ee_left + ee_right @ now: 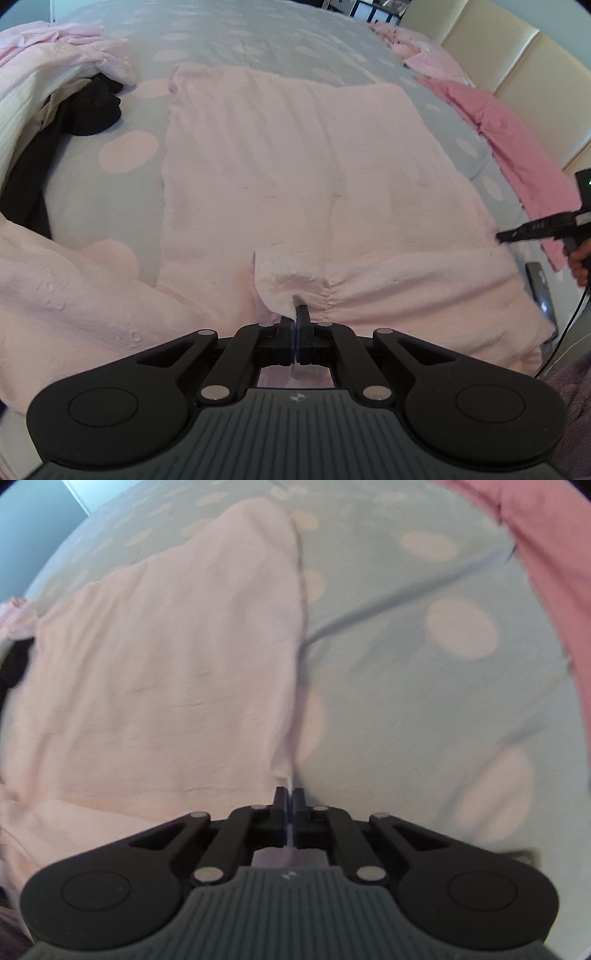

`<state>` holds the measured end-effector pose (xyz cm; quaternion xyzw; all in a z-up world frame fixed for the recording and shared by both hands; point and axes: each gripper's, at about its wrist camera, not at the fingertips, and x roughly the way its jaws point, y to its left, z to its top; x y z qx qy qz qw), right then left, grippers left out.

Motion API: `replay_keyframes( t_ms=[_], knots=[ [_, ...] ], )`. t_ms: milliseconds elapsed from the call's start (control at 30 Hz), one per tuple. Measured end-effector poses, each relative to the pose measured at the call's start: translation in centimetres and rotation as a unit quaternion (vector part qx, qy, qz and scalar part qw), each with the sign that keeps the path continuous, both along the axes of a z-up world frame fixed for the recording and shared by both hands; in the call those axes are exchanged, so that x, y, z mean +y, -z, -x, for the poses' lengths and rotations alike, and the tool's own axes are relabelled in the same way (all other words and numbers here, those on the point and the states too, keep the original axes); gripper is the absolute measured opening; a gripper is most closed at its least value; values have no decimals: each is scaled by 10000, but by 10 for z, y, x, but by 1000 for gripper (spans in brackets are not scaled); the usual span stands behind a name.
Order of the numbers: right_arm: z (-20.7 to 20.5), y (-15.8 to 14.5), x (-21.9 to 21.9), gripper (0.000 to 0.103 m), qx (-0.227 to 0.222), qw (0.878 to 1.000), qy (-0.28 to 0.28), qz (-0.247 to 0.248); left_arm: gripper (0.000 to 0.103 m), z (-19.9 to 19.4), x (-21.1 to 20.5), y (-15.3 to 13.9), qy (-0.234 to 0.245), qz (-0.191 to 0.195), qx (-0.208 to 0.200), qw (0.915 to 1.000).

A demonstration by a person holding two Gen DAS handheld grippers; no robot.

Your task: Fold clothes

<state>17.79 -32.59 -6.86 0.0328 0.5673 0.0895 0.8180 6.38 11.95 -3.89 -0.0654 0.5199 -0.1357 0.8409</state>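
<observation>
Both claws, left gripper (298, 314) and right gripper (289, 796), clamped on pink garment (277, 166) hem; soft, limp, light, grab edges.

Soft daylight, one sharp view and one smeared.

Left wrist view is evenly lit and crisp at centre; the pale pink garment (295, 177) shows its weave with only faint crease shadows, and fisheye bending darkens the corners at 11 and 1 o'clock. Right wrist view is motion-blurred throughout, the dotted bedspread (424, 686) streaky toward 3 o'clock, with a bright bluish patch at 11 o'clock.
</observation>
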Motion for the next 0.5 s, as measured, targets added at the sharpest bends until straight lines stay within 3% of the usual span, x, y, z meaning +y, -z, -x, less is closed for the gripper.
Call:
replay_keyframes(
  t_ms=[133, 333, 367, 433, 467, 500],
  knots=[
    [-3, 12, -6, 2, 102, 9999, 55, 76, 0, -5, 4, 21, -53, -256, 300, 9992],
    [3, 12, 7, 6, -51, 9992, -163, 361, 1, -3, 5, 18, -96, -119, 141, 9998],
    [7, 8, 9, 8, -117, 9990, -153, 394, 3, 0, 7, 15, -109, -79, 95, 9999],
    [17, -1, 14, 18, -313, 9982, -220, 467, 23, 6, 14, 6, -187, 13, -63, 9998],
    [23, -7, 17, 31, -426, 9973, -295, 514, 28, 10, 18, 1, -279, 40, -165, 9995],
    [31, -12, 19, 35, -524, 9964, -365, 557, 35, 14, 24, -5, -380, 58, -265, 9989]
  ],
)
